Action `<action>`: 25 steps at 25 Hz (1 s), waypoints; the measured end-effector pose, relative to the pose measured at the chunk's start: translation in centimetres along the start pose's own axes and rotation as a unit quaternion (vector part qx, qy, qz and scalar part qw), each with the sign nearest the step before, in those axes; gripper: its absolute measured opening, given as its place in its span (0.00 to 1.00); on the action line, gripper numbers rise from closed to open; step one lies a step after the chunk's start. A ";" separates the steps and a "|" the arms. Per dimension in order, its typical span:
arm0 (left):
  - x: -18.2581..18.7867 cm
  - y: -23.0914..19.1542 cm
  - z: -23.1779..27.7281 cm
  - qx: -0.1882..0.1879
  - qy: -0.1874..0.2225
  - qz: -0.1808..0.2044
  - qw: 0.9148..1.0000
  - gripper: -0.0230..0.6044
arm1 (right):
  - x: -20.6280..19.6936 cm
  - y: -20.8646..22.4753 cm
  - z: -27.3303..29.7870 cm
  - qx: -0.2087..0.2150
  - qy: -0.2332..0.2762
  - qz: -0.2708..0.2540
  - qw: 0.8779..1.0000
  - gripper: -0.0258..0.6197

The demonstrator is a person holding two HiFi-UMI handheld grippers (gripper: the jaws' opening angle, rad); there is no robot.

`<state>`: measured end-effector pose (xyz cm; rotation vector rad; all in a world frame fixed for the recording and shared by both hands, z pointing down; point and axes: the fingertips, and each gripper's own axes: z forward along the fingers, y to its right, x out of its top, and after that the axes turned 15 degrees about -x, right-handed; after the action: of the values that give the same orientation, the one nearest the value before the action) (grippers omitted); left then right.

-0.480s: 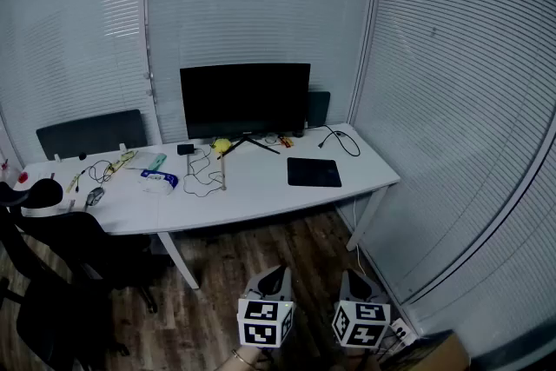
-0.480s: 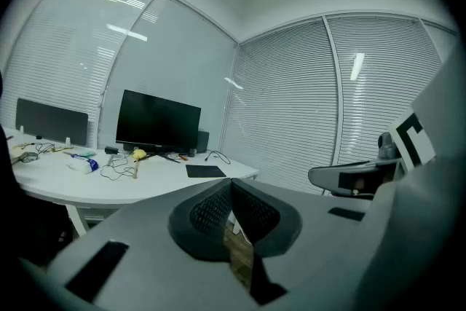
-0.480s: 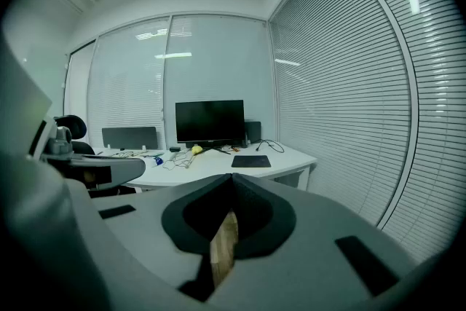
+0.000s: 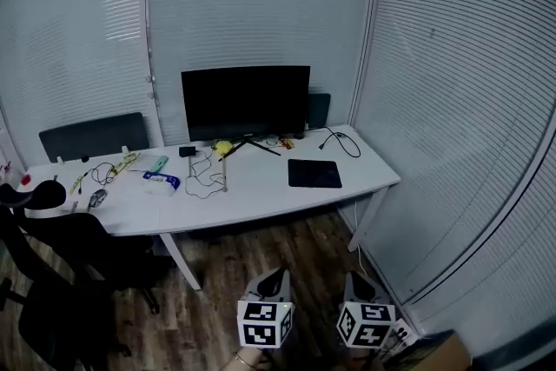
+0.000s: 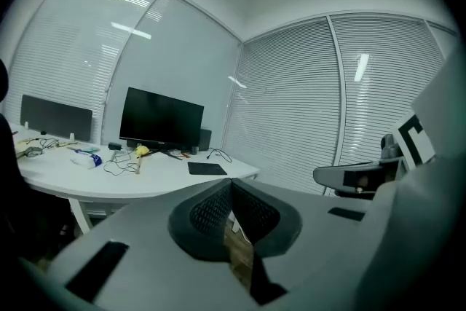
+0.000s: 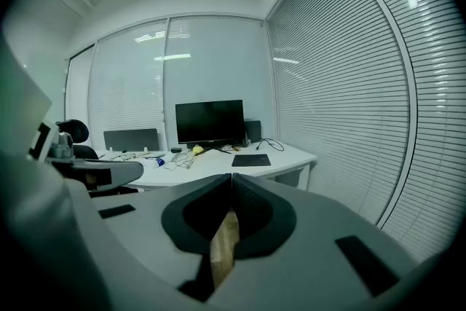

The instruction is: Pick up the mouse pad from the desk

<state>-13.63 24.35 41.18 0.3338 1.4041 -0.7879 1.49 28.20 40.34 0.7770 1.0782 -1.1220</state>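
Where the mouse pad [image 4: 314, 173] is laid: flat on the counter [image 4: 261, 195], right end, well apart from both grippers.
Left gripper [image 4: 274, 275]: jaws closed, nothing held.
Right gripper [image 4: 356, 278]: jaws closed, nothing held.

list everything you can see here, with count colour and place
desk: 1, white, along the glass wall
monitor: 1, black, back middle of the desk
mouse pad: 1, black, flat on the desk's right part
cable: 1, black, looped behind the mouse pad
pack: 1, blue and white, on the desk's left part
yellow thing: 1, under the monitor, kind unclear
panel: 1, dark grey, behind the desk's left end
chair: 1, black, left of the desk
floor: brown wood, under the desk
left tool: 1, grey, shut and empty, low, away from the desk
right tool: 1, grey, shut and empty, beside the left tool
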 end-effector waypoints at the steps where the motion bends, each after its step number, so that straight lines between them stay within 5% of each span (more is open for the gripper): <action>1: 0.0 0.1 0.1 0.000 0.001 -0.001 1.000 0.06 | -0.1 0.2 0.0 0.000 -0.002 0.000 1.000 0.09; 25: -1.5 2.8 6.3 0.016 -0.030 0.019 0.999 0.06 | -2.2 6.0 4.4 0.019 -0.035 0.024 0.999 0.09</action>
<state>-7.00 22.78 43.03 0.3579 1.3273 -0.7834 8.34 26.60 43.66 0.7837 0.9771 -1.1240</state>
